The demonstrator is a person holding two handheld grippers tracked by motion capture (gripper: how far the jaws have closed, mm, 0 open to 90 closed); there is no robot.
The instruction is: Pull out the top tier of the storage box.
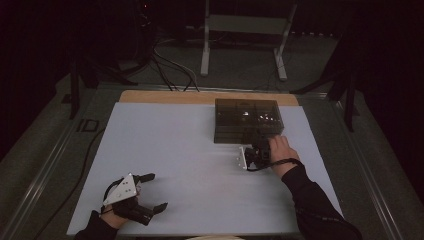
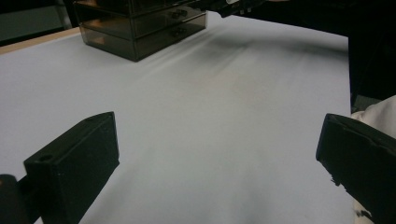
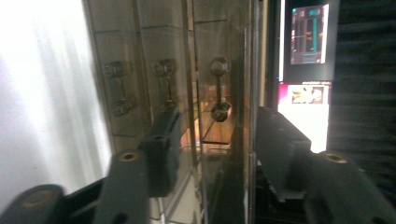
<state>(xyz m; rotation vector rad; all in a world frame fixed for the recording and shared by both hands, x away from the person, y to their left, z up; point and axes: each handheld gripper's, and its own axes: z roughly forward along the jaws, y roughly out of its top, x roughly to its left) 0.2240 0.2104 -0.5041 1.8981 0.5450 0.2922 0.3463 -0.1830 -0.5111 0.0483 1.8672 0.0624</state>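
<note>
The smoked-plastic drawer box (image 1: 246,120) stands at the white mat's (image 1: 190,165) far edge, with open room to its left. The right gripper (image 3: 210,135) straddles its top drawer's handle (image 3: 219,86); contact is unclear. The left gripper (image 1: 152,192) (near corner) gapes empty.

sleeves: black | left gripper (image 1: 148,192): 2 black jaws, grey 3-cornered plate | right gripper (image 1: 256,150): black cable

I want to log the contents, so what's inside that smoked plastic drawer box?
Through the dark walls of the drawer box only glints and three drawer handles show. Contents cannot be told; the tinted fronts hide them. The right gripper straddles the nearest handle.
</note>
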